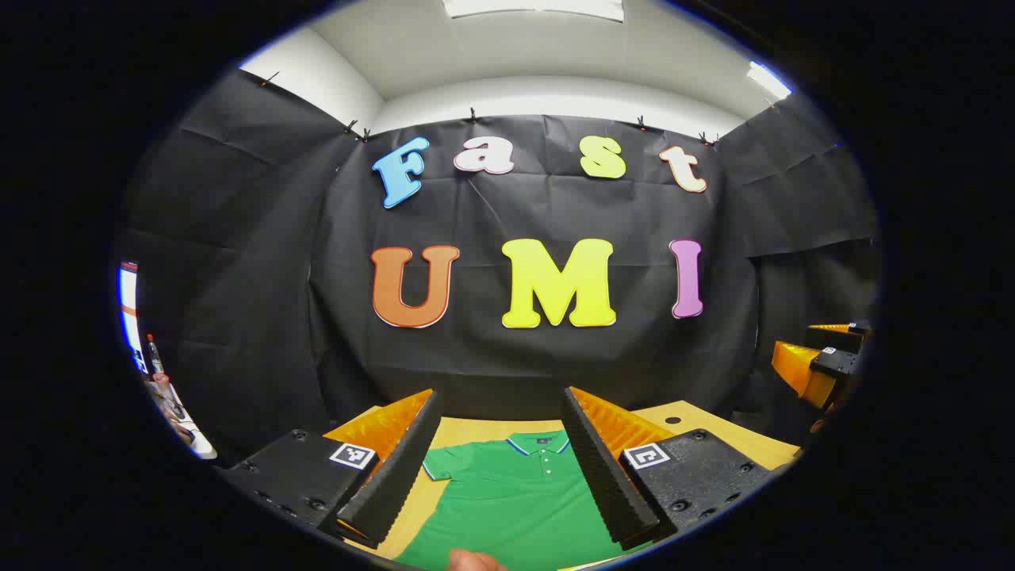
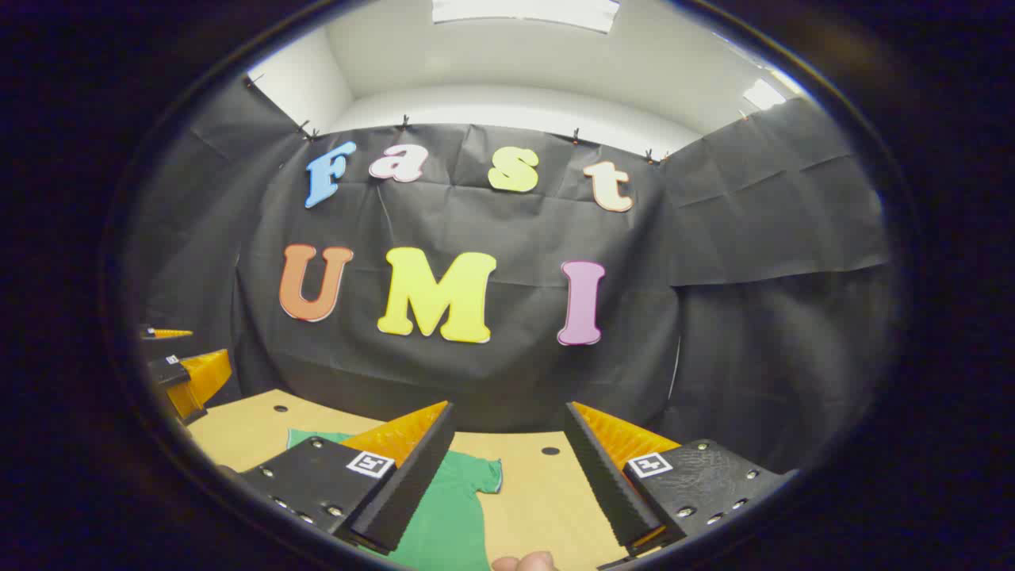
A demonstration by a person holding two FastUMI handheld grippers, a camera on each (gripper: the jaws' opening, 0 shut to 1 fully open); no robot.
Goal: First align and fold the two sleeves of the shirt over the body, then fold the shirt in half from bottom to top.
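1. The green shirt [image 1: 515,500] lies flat on the tan worktop [image 1: 714,432], its collar [image 1: 539,442] and button placket toward the worktop's far edge, by the black cloth wall.
2. In the left gripper view, the left gripper [image 1: 501,464] hangs above the shirt with its jaws spread wide and nothing held; the collar and chest show in the gap between the two fingers, apart from both.
3. In the right gripper view, the right gripper [image 2: 507,468] is likewise spread wide and empty. One short sleeve [image 2: 476,476] lies just beside its left finger, with bare worktop filling most of the gap; the shirt's body runs beneath that finger.
4. Each view catches the other gripper at its edge: the right gripper [image 1: 825,369] off the worktop's right side, the left gripper [image 2: 186,377] off the left.
5. A fingertip [image 1: 472,561] shows at the bottom rim of the left gripper view.
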